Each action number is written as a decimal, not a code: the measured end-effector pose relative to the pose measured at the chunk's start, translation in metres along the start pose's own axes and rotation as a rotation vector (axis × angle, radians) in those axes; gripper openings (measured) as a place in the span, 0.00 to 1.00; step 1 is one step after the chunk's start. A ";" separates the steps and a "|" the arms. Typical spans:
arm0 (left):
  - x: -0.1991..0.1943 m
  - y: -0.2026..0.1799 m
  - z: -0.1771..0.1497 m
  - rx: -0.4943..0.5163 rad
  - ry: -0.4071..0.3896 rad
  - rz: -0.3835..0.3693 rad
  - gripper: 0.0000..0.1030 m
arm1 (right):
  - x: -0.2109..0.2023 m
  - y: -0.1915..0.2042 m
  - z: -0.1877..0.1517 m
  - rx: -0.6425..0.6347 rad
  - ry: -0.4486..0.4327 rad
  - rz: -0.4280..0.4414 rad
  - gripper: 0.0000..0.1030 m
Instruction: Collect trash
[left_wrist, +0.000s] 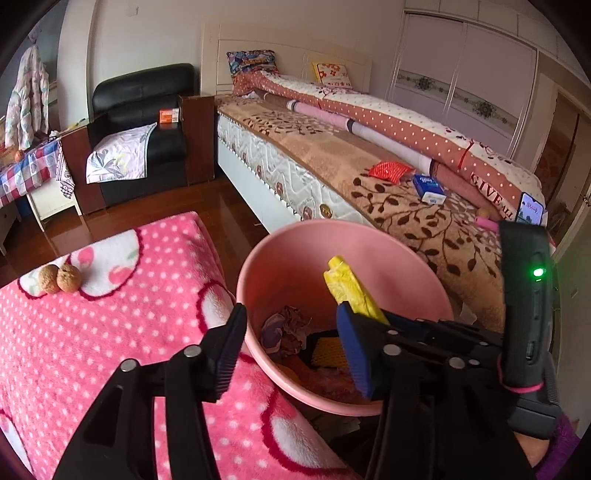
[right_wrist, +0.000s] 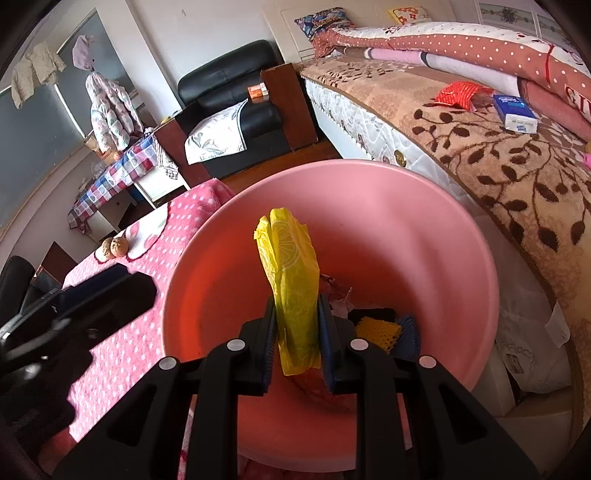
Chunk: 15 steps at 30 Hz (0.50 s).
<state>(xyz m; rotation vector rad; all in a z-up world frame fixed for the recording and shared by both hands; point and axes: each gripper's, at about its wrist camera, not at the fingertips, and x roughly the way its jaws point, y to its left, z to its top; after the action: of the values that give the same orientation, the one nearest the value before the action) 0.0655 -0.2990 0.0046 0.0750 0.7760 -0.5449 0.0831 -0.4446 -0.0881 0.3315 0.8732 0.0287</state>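
Observation:
A pink bin (left_wrist: 280, 266) stands between a pink dotted blanket and the bed; it also shows in the right wrist view (right_wrist: 406, 229). It holds crumpled paper (left_wrist: 284, 328) and a yellow mesh piece (right_wrist: 376, 330). My right gripper (right_wrist: 297, 339) is shut on a yellow wrapper (right_wrist: 291, 273) and holds it over the bin's mouth; the wrapper also shows in the left wrist view (left_wrist: 349, 288). My left gripper (left_wrist: 291, 343) is open and empty, one finger over the blanket, the other over the bin's rim.
Two walnuts (left_wrist: 59, 278) lie on the pink dotted blanket (left_wrist: 110, 332). On the bed (left_wrist: 424, 221) lie a red packet (left_wrist: 389, 170), a blue tissue pack (left_wrist: 428, 188) and a phone (left_wrist: 532, 210). A black armchair (left_wrist: 147, 110) stands behind.

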 end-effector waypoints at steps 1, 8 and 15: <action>-0.003 0.001 0.001 0.001 -0.006 0.005 0.50 | 0.000 0.001 0.001 -0.005 0.003 0.001 0.27; -0.026 0.011 0.005 -0.014 -0.044 0.038 0.52 | -0.008 0.012 0.006 -0.061 -0.003 -0.001 0.34; -0.042 0.030 0.000 -0.053 -0.063 0.072 0.53 | -0.016 0.022 0.009 -0.100 -0.005 -0.022 0.34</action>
<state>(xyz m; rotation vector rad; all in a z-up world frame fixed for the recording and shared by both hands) 0.0563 -0.2546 0.0291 0.0366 0.7228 -0.4558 0.0818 -0.4283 -0.0644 0.2281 0.8674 0.0509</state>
